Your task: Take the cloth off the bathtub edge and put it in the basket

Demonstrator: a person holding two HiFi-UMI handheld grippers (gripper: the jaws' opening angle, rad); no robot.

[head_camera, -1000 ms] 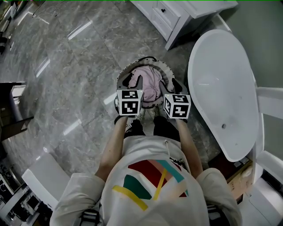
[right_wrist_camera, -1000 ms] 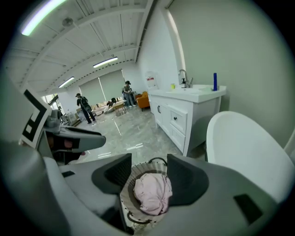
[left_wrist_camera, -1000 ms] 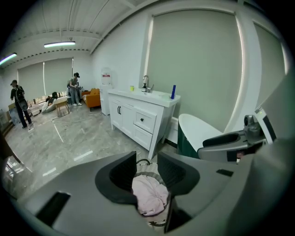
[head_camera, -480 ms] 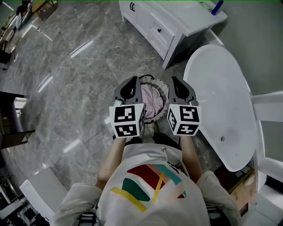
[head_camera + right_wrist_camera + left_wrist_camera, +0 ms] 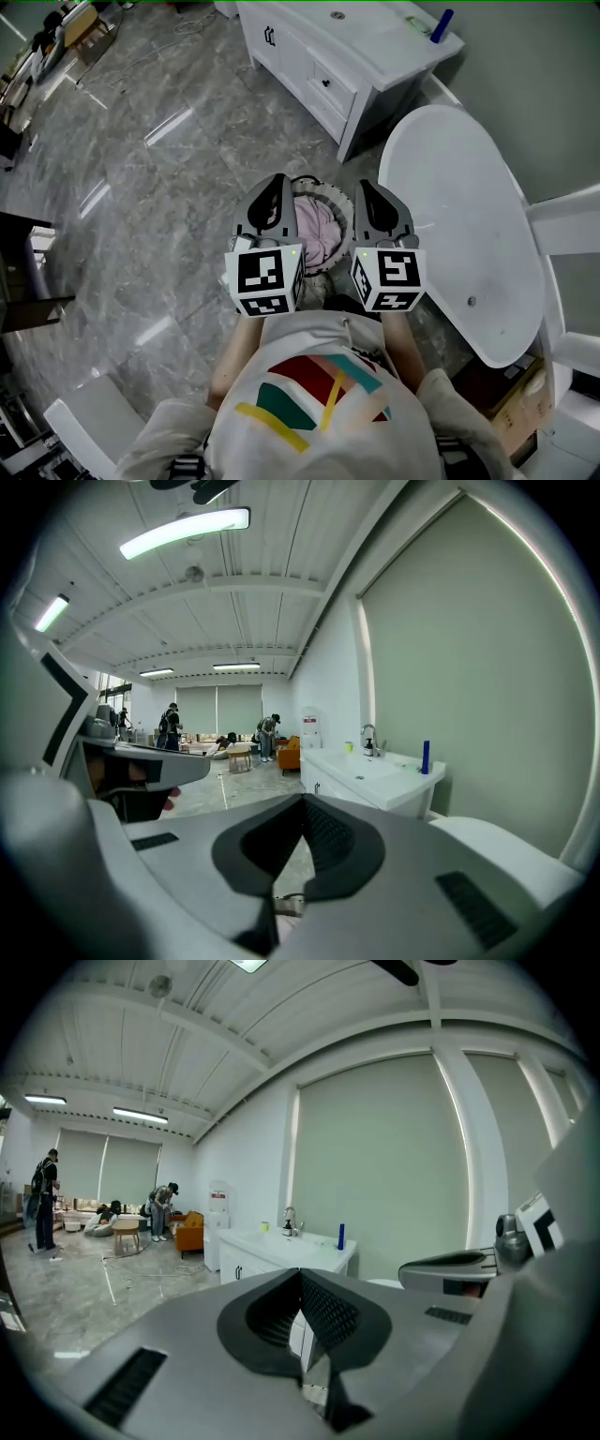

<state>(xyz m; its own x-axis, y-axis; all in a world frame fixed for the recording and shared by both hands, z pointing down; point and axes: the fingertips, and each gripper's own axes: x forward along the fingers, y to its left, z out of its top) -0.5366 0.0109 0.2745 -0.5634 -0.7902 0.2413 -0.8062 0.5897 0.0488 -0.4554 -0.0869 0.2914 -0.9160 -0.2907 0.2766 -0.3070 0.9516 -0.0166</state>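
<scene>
Hovering over the basket [image 5: 330,190], the left hand-held gripper [image 5: 272,187] and right hand-held gripper [image 5: 375,193] are gripping nothing, jaws pressed together; the heaped cloth [image 5: 317,225] could be sliding out.

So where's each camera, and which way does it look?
Head view: on the person's head, looking down at basket, cloth, bathtub; shows shirt, left claw, right claw.
Left gripper view: on the left claw, facing across the room; shows it shut, plus right claw.
Right gripper view: on the right claw, facing likewise; shows it shut, plus left claw.
Shared: the sink cabinet.
</scene>
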